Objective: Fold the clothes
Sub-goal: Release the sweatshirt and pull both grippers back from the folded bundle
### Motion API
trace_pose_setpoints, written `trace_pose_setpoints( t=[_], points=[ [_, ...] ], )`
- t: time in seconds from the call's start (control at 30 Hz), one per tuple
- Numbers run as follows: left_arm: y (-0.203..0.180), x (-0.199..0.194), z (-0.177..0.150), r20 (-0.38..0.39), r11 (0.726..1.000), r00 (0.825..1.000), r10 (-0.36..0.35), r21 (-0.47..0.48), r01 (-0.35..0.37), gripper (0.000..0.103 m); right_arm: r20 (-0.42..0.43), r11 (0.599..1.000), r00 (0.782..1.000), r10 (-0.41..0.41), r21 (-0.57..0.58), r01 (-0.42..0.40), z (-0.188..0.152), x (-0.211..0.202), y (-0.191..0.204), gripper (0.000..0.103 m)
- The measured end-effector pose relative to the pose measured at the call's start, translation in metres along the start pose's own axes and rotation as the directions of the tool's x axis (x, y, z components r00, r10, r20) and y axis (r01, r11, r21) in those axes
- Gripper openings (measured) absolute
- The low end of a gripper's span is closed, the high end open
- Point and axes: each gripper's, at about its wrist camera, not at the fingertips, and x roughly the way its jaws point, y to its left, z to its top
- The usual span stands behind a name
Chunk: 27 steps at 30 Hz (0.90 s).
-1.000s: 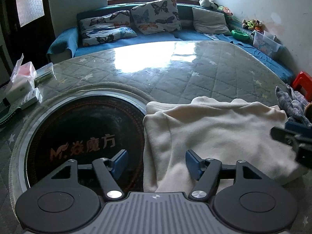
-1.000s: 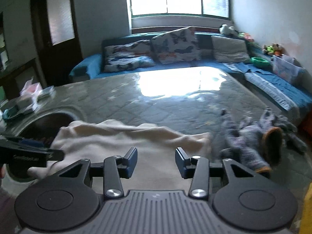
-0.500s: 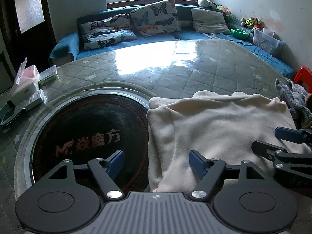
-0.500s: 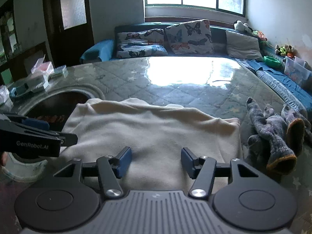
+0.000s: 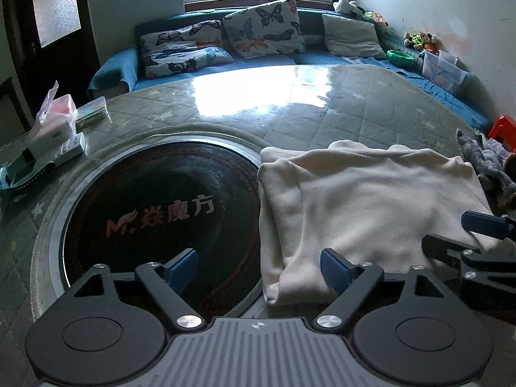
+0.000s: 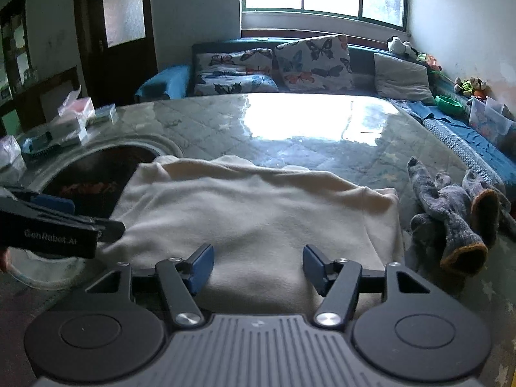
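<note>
Cream garment flat on quilted table.

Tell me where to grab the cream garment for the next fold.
Probably the two near corners of the cream garment, coming from the near side. It lies flat and already folded; the left tool sits open at its left edge, the right tool open over the near hem.

grey garment cut off at right edge
</note>
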Motion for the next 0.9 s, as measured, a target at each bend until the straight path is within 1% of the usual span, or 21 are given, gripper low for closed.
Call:
trace_pose_setpoints(
  t=[0.17, 0.27, 0.4, 0.6, 0.7, 0.9],
  points=[
    [0.004, -0.006, -0.006, -0.002, 1.0, 1.0, -0.004, -0.012, 0.004, 0.091, -0.008, 1.0, 1.0, -0.005, -0.018, 0.005, -0.006, -0.001, 0.005, 0.066],
    [0.005, -0.009, -0.009, -0.005, 1.0, 1.0, 0.0, -0.02, 0.0, 0.096, -0.002, 1.0, 1.0, -0.006, -0.007, 0.006, -0.007, -0.004, 0.005, 0.067],
    [0.006, -0.014, -0.014, -0.005, 1.0, 1.0, -0.003, -0.028, 0.003, 0.1, 0.007, 1.0, 1.0, -0.007, -0.011, 0.007, -0.01, -0.011, 0.008, 0.072],
    [0.007, -0.021, -0.021, -0.008, 0.999, 1.0, -0.018, -0.037, 0.017, 0.101, 0.01, 1.0, 1.0, -0.011, -0.009, 0.011, -0.017, -0.019, 0.011, 0.075],
    [0.008, -0.025, -0.024, -0.007, 0.999, 1.0, -0.02, -0.039, 0.02, 0.103, 0.015, 1.0, 1.0, -0.012, 0.003, 0.011, -0.02, -0.024, 0.012, 0.081],
    [0.007, -0.033, -0.03, 0.003, 0.999, 1.0, -0.013, -0.033, 0.013, 0.103, 0.019, 1.0, 1.0, -0.015, 0.014, 0.015, -0.026, -0.031, 0.014, 0.086]
  ],
)
